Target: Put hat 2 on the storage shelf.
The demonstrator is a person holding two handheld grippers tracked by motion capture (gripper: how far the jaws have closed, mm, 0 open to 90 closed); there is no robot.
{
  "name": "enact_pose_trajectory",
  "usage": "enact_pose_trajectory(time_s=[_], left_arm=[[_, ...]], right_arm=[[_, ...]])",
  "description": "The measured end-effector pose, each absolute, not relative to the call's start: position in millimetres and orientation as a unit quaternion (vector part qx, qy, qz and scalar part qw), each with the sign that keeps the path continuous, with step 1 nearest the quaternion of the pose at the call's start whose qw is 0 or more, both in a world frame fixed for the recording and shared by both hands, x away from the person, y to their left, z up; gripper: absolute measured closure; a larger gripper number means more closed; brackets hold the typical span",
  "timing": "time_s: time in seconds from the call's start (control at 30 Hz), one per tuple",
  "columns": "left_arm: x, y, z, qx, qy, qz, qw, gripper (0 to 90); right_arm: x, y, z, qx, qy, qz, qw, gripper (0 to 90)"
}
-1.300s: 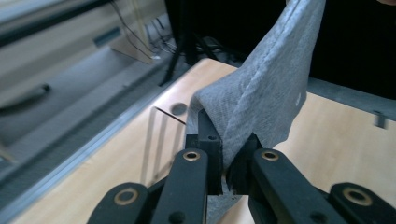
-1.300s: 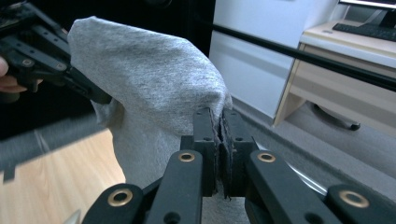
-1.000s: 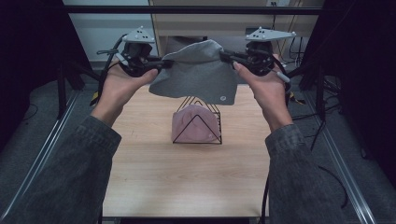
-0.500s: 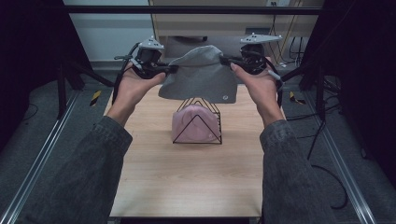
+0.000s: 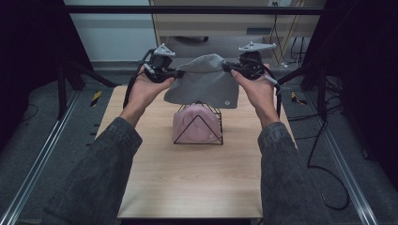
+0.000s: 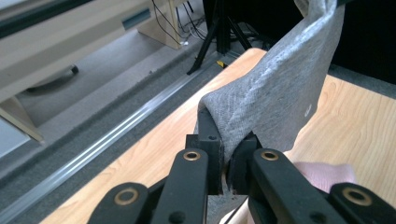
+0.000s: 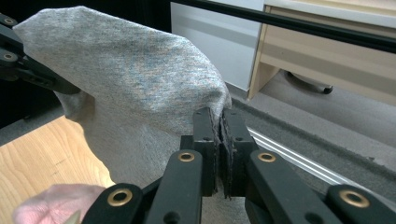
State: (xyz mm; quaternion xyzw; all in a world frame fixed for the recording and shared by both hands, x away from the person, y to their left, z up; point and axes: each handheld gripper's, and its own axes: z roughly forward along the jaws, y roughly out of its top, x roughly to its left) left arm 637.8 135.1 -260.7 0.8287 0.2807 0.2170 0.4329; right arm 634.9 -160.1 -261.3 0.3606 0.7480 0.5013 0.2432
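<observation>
The grey cloth (image 5: 202,86) hung stretched between the two grippers above the far half of the wooden table (image 5: 187,183), its long axis running side to side across the table from one hand to the other. Its upper edge arched slightly in the middle, and the rest draped downward, the lower hem hanging just over the black wire rack (image 5: 198,124) without my being able to tell whether it touched. A small round pale mark sat near the cloth's lower right corner; no letters on it could be read.

The left gripper (image 5: 177,73) was clenched on the cloth's left end, and in the left gripper view the fabric (image 6: 280,88) was pinched between the closed jaws and rose away up to the right. The right gripper (image 5: 230,68) was likewise clenched on the opposite end; in the right gripper view the cloth (image 7: 130,70) spread leftward from the closed jaws toward the other gripper.

Under the cloth, a pink cloth (image 5: 190,124) lay bundled inside the wire rack, which stood near the middle of the table
</observation>
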Motion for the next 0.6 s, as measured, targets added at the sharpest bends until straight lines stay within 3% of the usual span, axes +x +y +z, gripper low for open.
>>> enact_pose_trajectory(time_s=[0.6], left_arm=[[630.0,141.5,-312.5,0.83,0.297,0.186,0.434,86.6]], right_arm=[[616.1,-152.6,-320.7,0.364,0.766,0.479,0.228,86.3]])
